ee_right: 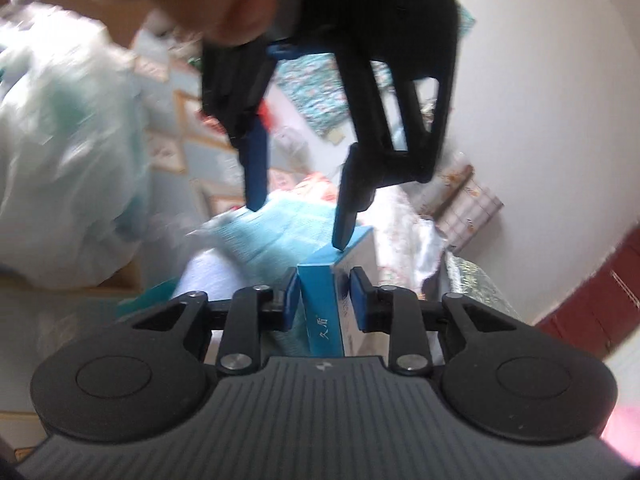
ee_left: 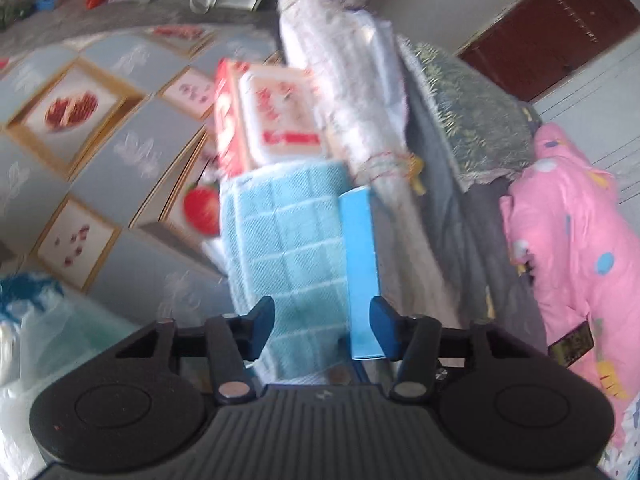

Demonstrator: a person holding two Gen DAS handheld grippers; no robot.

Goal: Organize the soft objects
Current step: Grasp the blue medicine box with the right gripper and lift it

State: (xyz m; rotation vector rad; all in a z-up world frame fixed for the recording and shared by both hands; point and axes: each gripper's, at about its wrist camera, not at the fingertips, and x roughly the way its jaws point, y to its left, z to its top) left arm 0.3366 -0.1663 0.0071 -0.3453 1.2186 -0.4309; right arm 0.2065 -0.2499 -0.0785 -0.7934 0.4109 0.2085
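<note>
— Blue box (ee_right: 320,300) first: where does it sit? 
— Between the pads of the right gripper (ee_right: 325,300), which looks pinched on its narrow end, though blur leaves the contact on the right pad less sure. It lies just beside the light blue checked towel (ee_left: 288,248).

— And the left gripper (ee_left: 322,328)? 
— Its fingers straddle both the towel and the box; the right fingertip (ee_left: 386,328) seems to press the box, the left one seems to touch the towel. I judge it closing on the pair, but I cannot tell whether it truly grips.

— How far along is the tidying? 
— Partway, I'd say. A red and white pack (ee_left: 272,120) and a rolled white cloth (ee_left: 348,92) stand together behind the towel on the patterned bedspread (ee_left: 120,152), like a row being built. The pink quilt (ee_left: 572,240) and a plastic bag (ee_right: 68,140) lie loose.

— What does each view add? 
— The left one shows the row and the bed. The right one shows the left gripper from outside, its tips down on towel and box, and the box's printed side.
</note>
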